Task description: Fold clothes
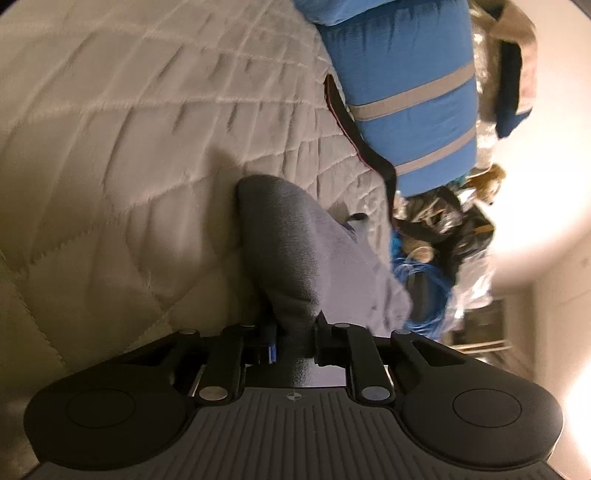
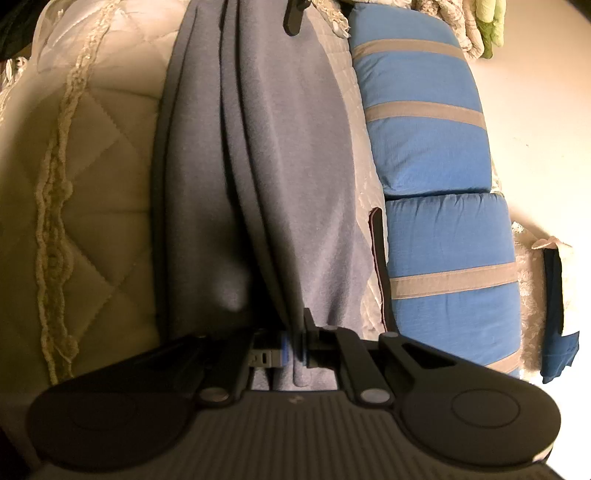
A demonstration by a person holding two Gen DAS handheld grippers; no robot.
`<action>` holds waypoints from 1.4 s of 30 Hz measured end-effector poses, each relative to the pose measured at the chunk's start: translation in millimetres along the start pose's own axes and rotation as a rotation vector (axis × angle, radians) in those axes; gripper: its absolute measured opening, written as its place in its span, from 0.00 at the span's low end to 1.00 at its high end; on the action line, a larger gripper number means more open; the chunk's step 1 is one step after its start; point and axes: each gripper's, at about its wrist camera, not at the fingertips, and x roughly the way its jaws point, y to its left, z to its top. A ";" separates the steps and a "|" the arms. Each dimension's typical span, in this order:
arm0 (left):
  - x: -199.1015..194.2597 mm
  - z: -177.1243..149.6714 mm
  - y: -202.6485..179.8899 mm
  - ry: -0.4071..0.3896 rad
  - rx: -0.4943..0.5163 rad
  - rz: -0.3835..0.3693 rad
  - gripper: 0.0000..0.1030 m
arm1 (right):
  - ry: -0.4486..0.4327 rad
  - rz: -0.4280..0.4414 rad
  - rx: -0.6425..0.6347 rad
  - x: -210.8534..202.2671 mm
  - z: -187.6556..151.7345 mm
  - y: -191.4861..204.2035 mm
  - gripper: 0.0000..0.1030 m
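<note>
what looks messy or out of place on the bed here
The grey garment hangs bunched in long folds between the left gripper and right gripper, not flat on the quilt. The blue striped pillows look orderly.

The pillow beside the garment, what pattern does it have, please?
Blue pillow with grey stripes, clearest in the right wrist view.

Your left gripper (image 1: 293,341) has its jaws closed tight on a bunch of grey cloth (image 1: 295,258) — fingers nearly meeting. Your right gripper (image 2: 295,350) is likewise clamped on the same cloth (image 2: 280,166), which stretches away from it toward the other gripper's tip (image 2: 293,16).
</note>
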 end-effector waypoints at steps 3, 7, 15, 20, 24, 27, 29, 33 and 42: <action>-5.6 0.7 -11.0 -0.019 0.025 0.074 0.12 | -0.006 -0.014 -0.007 -1.9 -0.5 2.4 0.30; -15.7 3.4 -24.1 -0.041 0.063 0.142 0.11 | -0.012 -0.080 0.036 -6.7 -1.1 -3.9 0.64; -34.5 12.6 -33.0 -0.049 0.091 0.234 0.11 | -0.033 -0.081 0.149 -27.1 -6.3 -16.2 0.95; -67.2 21.9 -34.8 -0.070 0.100 0.313 0.11 | -0.054 -0.050 0.260 -33.8 -3.2 -23.1 1.00; -110.3 33.3 -34.5 -0.098 0.083 0.411 0.11 | -0.076 -0.007 0.384 -32.1 6.2 -34.0 1.00; -148.9 42.7 -38.6 -0.135 0.073 0.511 0.11 | -0.086 0.014 0.466 -34.0 13.8 -38.6 1.00; -176.9 48.6 -45.4 -0.165 0.063 0.594 0.11 | -0.093 0.028 0.526 -36.6 19.9 -41.5 1.00; -231.8 58.0 -73.2 -0.266 0.030 0.786 0.11 | -0.148 0.080 0.673 -35.3 31.7 -57.0 1.00; -235.6 47.2 -174.1 -0.377 0.003 0.689 0.11 | -0.190 0.158 0.887 -19.9 17.9 -76.5 1.00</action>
